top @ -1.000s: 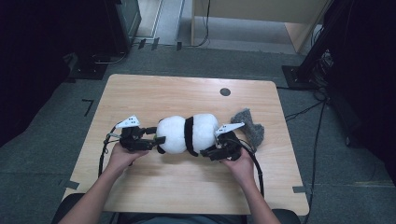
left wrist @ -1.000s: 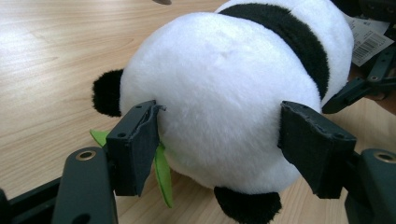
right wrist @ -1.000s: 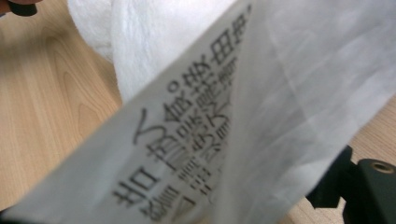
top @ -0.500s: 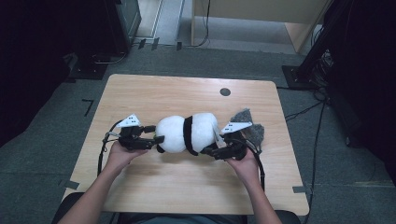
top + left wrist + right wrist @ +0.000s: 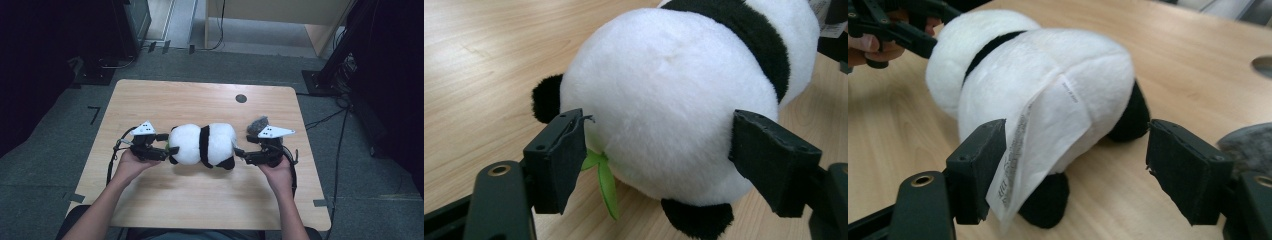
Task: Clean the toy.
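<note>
While the white-and-black plush panda (image 5: 202, 145) lies on its side at the middle of the light wooden table (image 5: 165, 100), the left gripper (image 5: 170, 151) brackets one end, its jaws having just been opening, pads released. The right gripper (image 5: 239, 152) stands spread just off the opposite end, beside the panda's white fabric label (image 5: 1043, 135). A grey furry object (image 5: 257, 124) lies behind the right gripper.

- Plush panda (image 5: 202, 145) lies mid-tabletop (image 5: 170, 100), lengthwise between the side edges.
- Left gripper (image 5: 167, 151) at its left end; right gripper (image 5: 239, 151) at its right.
- Grey plush (image 5: 258, 123) behind the right gripper.
</note>
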A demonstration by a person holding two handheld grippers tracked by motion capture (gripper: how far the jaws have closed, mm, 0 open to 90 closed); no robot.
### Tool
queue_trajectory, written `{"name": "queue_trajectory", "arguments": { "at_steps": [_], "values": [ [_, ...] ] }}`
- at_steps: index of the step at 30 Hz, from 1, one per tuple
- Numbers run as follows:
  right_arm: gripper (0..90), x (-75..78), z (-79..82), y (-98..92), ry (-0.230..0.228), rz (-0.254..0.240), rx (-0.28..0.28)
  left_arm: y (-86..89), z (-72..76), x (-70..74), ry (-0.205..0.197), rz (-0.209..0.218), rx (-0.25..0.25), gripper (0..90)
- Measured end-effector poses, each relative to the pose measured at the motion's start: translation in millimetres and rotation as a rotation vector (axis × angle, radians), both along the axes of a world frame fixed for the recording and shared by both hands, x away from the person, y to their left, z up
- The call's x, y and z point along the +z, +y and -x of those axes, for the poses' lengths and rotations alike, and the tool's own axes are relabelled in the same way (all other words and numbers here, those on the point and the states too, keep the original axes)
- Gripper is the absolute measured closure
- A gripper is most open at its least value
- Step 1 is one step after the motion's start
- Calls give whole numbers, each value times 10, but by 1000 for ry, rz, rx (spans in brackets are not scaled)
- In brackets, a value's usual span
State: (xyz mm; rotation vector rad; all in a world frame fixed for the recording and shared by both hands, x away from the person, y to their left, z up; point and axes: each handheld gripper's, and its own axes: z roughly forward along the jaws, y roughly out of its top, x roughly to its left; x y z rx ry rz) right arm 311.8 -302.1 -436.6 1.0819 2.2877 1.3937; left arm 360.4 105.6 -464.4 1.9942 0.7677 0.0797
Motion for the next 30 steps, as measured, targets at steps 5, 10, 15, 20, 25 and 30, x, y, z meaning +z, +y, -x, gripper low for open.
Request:
{"name": "queue_trajectory", "arguments": {
  "at_steps": [5, 10, 15, 20, 25, 30],
  "values": [
    [238, -28, -38, -148, 2, -5, -46, 1, 4, -12, -20, -14, -8, 200],
    [230, -1, -94, -332, 3, -47, -92, 9, 4, -30, -32, -3, -9, 196],
    [242, -83, -170, -483, 13, 18, -156, 6, 19, -26, -44, -6, -6, 200],
    [288, -172, -261, -597, -2, 55, -221, 5, 24, -27, -45, -4, -4, 204],
    [334, -330, -386, -661, 34, 110, -268, 7, 20, -31, -43, 1, -5, 206],
    [391, -404, -481, -658, 51, 137, -297, 7, 19, -34, -39, 4, -4, 206]
  ]
}}
